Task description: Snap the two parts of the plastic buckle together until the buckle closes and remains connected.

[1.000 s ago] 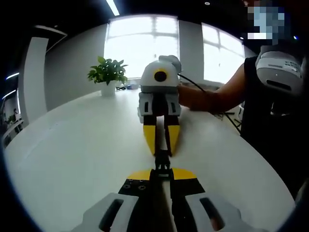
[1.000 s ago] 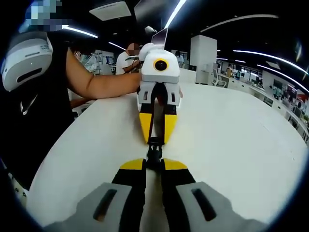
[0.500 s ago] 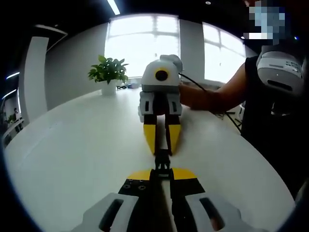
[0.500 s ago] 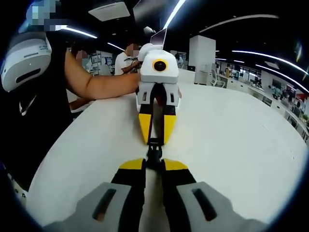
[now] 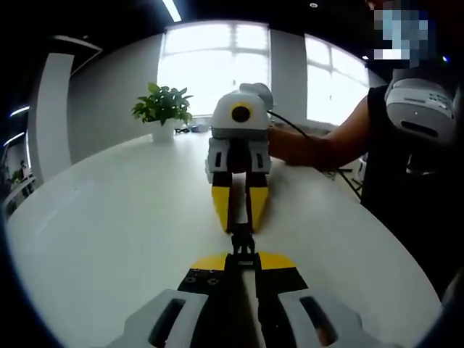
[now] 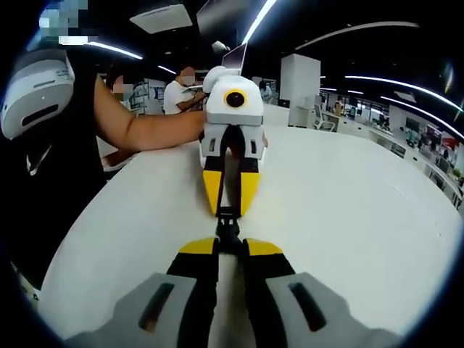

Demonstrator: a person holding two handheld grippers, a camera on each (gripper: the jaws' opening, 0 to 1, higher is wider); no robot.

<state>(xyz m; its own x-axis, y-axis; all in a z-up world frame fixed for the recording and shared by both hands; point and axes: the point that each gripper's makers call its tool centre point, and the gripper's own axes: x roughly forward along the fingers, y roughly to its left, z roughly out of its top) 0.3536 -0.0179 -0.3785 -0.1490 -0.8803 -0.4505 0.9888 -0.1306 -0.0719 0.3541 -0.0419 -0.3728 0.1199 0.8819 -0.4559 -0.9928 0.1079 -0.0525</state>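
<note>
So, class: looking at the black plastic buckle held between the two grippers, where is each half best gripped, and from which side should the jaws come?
Grip each half of the buckle by its outer end, coming in along its length from opposite ends, as the left gripper and right gripper appear to do now. The piece is narrow and runs in line with both sets of jaws, so end grips probably leave the mating middle free to snap over the table.

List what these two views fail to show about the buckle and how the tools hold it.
- Buckle, left gripper view: small and dark, wedged between the left tool and the right tool; whether its halves have latched cannot be told.
- Buckle, right gripper view: its ends are hidden inside the right tool and the left tool.
- Both views: any strap on the buckle is too small to make out.
</note>
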